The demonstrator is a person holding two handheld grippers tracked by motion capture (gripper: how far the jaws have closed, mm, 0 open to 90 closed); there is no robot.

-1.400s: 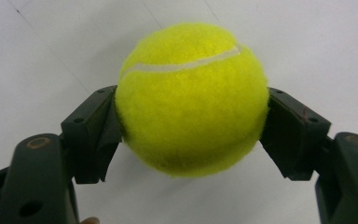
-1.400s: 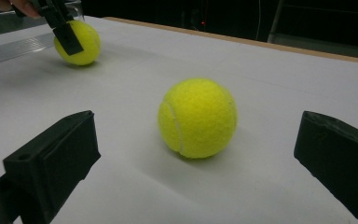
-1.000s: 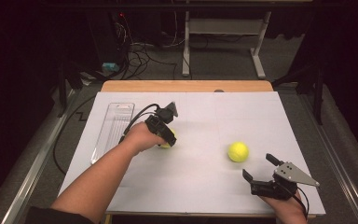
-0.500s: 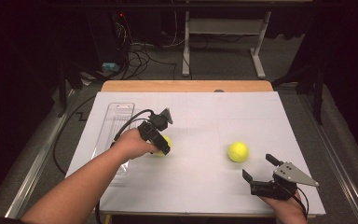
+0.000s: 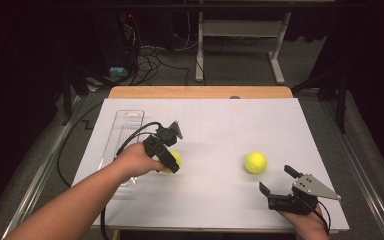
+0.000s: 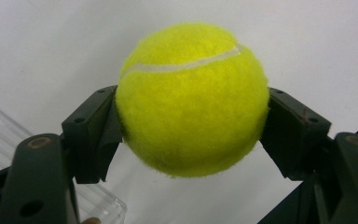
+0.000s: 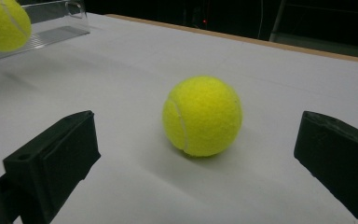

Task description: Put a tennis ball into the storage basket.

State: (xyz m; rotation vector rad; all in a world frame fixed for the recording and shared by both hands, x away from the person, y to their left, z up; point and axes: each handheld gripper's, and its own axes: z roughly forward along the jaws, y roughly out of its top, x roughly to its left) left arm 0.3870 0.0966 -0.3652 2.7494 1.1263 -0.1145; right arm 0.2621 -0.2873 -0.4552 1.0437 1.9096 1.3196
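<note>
A: Left side of the table?

B: Left gripper (image 5: 172, 161) held in the left hand (image 5: 135, 160), jaws pinching a yellow tennis ball (image 6: 192, 99) from both sides. Seen in the left gripper view with a white seam curving across the top of the ball, white paper (image 5: 220, 130) behind it. Lifted or resting on the paper: cannot tell.

A: Anything beside it?

B: A clear plastic tray (image 5: 121, 135) just to the left, lying lengthwise on the white paper, the near end partly hidden under the hand. A black cable (image 5: 130, 137) looping from the gripper across the tray.

A: And the right side?

B: Right gripper (image 5: 277, 181) near the front edge of the table, held in the right hand (image 5: 307, 222), a grey three-cornered plate (image 5: 316, 187) on top. Jaws spread wide, gripping nothing. A second tennis ball (image 7: 201, 116) resting on the paper just ahead of the open jaws, touching neither, centred between them in the right gripper view.

A: The two balls relative to each other?

B: Well apart, the free one to the right of the pinched one.

A: Beyond the table?

B: A dark floor, tangled cables (image 5: 150, 62), and a white metal frame (image 5: 240, 35).
</note>
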